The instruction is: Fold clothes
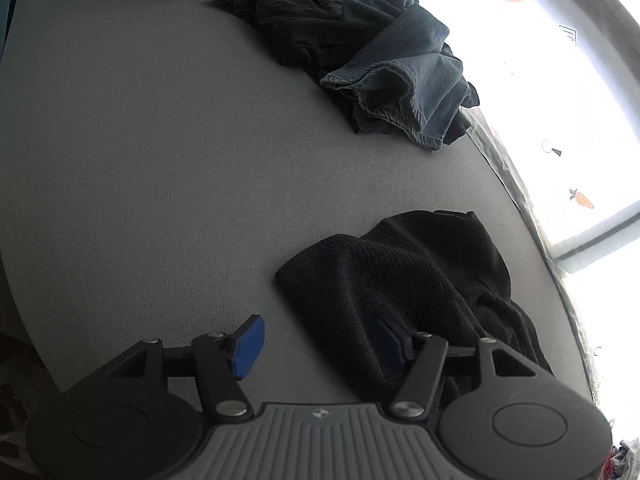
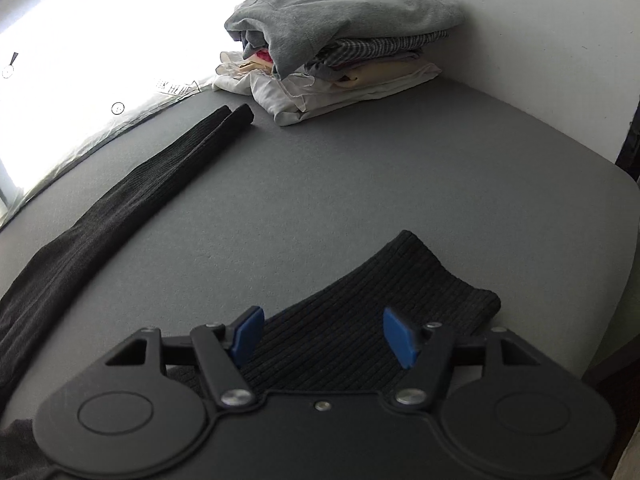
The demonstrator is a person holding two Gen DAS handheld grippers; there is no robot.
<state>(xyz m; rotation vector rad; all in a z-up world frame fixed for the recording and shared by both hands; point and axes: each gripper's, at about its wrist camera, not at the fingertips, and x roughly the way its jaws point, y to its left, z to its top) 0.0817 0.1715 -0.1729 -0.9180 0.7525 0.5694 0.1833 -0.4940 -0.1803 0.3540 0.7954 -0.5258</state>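
A black ribbed knit garment lies on the grey table. In the left wrist view its bunched end lies in front of my left gripper, which is open, its right finger tucked against the cloth. In the right wrist view one ribbed end lies flat between the fingers of my open right gripper. Two long narrow legs or sleeves stretch away along the window side.
A heap of unfolded jeans and dark clothes lies at the far side in the left wrist view. A stack of folded clothes stands in the far corner by the wall. The table edge runs close on the right.
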